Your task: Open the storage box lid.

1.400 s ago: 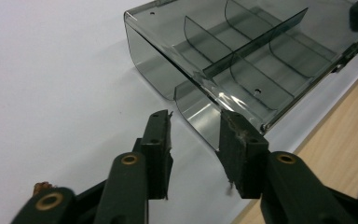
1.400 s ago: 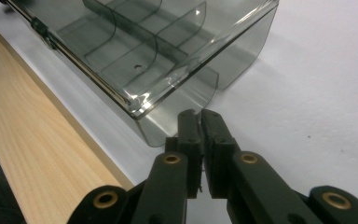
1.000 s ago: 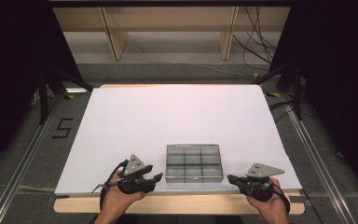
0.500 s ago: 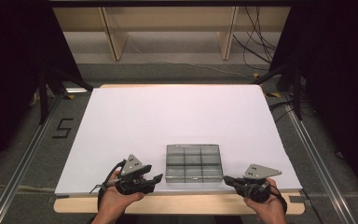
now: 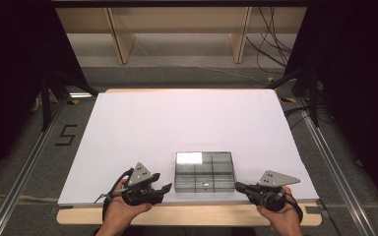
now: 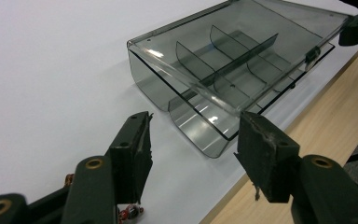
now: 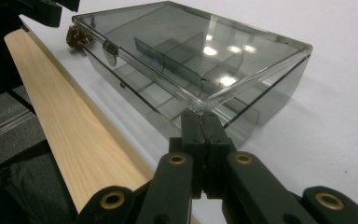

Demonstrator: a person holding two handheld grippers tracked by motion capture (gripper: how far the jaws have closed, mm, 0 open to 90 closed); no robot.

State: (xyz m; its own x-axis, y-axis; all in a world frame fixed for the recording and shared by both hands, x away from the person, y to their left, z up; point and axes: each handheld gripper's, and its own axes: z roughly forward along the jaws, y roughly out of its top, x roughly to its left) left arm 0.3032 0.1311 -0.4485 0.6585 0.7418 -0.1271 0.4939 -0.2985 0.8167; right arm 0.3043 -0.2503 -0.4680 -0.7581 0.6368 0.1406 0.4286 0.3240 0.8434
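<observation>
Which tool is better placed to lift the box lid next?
Right. The right tool has its jaws together at the near corner of the smoky compartment box, at the lid's edge. The left tool is open, short of the box.

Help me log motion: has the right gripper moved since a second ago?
Yes. In the high view the right gripper has slid left along the table edge toward the clear box, its tips now at the box's near right corner.
</observation>
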